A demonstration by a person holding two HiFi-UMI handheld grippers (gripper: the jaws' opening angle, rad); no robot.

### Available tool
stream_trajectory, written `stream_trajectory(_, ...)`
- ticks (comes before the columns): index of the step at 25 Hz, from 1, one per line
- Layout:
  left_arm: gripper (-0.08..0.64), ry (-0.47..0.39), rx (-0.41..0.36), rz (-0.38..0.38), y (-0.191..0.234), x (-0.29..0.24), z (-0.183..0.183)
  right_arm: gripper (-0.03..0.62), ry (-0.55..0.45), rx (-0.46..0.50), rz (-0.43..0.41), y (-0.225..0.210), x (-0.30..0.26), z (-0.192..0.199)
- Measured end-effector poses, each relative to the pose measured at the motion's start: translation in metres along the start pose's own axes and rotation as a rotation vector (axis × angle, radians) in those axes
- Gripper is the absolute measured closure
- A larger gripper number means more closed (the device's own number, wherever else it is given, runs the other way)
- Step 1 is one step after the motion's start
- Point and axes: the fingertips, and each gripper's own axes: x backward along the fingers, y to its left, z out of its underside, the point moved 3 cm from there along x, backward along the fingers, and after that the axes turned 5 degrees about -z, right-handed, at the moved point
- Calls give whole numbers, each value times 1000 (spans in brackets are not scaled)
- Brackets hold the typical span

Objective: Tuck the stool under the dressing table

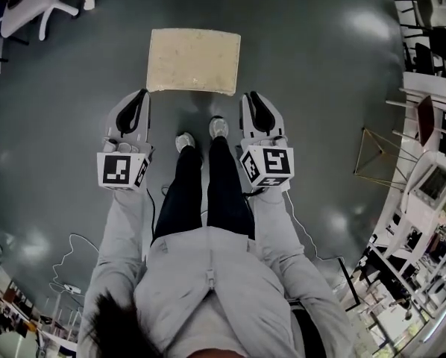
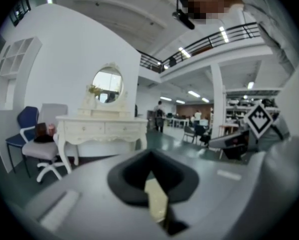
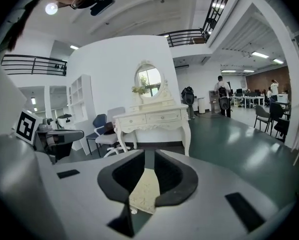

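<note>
One stool (image 1: 193, 60) stands on the dark floor (image 1: 320, 88) just ahead of the person's two shoes (image 1: 218, 127). From the head view only its cream, rectangular padded seat shows; the legs are hidden beneath it.

One white dressing table (image 3: 152, 119) with a single oval mirror (image 3: 148, 80) stands against a white wall, well apart from the stool and outside the head view. Two chairs sit at its left, a blue one (image 2: 19, 129) and a white swivel chair (image 2: 44, 151). The left gripper's own body cuts off the lower part of some of the table's legs.

There are two grippers, each carrying one marker cube (image 1: 122, 168). The left gripper (image 1: 142, 93) hangs just beside the stool's near left corner with its jaws pressed together on nothing. The right gripper (image 1: 250, 95) hangs at the near right corner with its jaws slightly apart, a narrow gap between them and nothing clamped. In each gripper view only a sliver of the cream seat shows below the jaws. Whether either gripper touches the stool cannot be told.

Several people stand far back in the hall, too small to make out.
</note>
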Motion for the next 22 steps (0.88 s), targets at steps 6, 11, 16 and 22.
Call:
stream_trajectory(6,555,47,33,15,9,-13,54,492,58,-33,16,-5,-21,54)
stream_trajectory(11,549,109,35,31,10,-27,101,411,89,-47,5,-14,-38,93)
stream_trajectory(16,471,167,35,54,13,-41,147,379,143,-69,-9,-23,-54,140)
stream_trajectory(22,386,219,41,59,23,-54,198,350,209,-76,-17,-31,-73,189)
